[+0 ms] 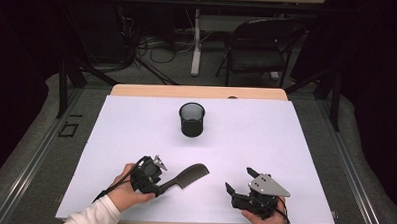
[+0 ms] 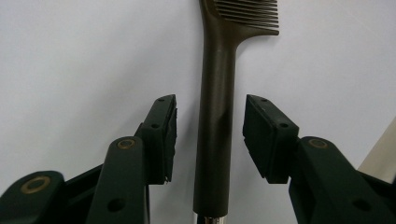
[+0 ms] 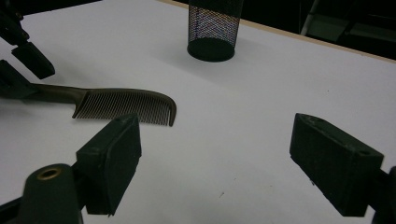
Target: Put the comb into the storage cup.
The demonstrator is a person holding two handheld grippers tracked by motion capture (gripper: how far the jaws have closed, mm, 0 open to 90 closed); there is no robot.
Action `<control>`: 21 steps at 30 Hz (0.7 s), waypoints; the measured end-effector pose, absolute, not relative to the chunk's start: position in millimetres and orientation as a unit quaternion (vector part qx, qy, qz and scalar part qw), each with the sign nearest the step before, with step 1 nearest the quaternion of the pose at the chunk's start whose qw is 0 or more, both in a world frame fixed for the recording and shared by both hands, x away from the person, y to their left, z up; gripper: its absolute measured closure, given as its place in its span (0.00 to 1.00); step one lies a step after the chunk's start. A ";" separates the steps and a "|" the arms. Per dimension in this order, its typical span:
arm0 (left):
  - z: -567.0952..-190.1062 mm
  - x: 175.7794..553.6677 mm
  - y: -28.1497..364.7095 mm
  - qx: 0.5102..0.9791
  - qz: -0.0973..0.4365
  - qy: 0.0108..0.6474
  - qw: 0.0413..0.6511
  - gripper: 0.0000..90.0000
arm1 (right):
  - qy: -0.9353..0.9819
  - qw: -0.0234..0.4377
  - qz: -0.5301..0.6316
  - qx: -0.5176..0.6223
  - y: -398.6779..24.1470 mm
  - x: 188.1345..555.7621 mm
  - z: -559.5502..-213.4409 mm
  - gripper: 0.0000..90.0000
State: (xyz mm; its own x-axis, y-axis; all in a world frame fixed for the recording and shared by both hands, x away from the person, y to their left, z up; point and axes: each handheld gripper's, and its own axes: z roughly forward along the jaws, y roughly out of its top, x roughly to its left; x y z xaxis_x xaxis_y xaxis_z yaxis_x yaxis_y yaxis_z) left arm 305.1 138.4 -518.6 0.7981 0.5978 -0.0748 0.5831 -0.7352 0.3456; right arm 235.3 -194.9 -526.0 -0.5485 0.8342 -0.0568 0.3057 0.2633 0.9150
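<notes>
One comb (image 1: 184,177), one mesh cup (image 1: 191,119), two grippers, left (image 1: 157,186) and right (image 1: 238,186).

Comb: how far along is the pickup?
Done: the left tool straddles the comb handle. In hand: its jaws are not yet touching the handle, and the comb lies flat on the table. Left: probably grip, lift and perhaps carry to the mesh cup. The right tool is open and empty.
</notes>
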 end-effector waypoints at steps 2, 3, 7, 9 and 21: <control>-518.7 305.7 138.3 0.933 0.020 0.314 0.174 0.61 | 0.744 0.281 0.471 0.383 -194.9 235.3 -526.1 0.18; -519.1 305.5 138.0 0.933 0.020 0.314 0.174 0.62 | 0.744 0.281 0.471 0.383 -194.9 235.3 -526.1 0.18; -520.3 305.1 136.9 0.934 0.015 0.315 0.169 0.66 | 0.744 0.280 0.470 0.384 -194.9 235.3 -526.1 0.18; -520.5 305.2 136.6 0.935 0.017 0.313 0.164 0.67 | 0.744 0.281 0.471 0.383 -195.0 235.2 -526.1 0.18; -523.2 304.2 134.2 0.939 0.017 0.308 0.151 0.72 | 0.744 0.280 0.471 0.383 -194.9 235.3 -526.1 0.18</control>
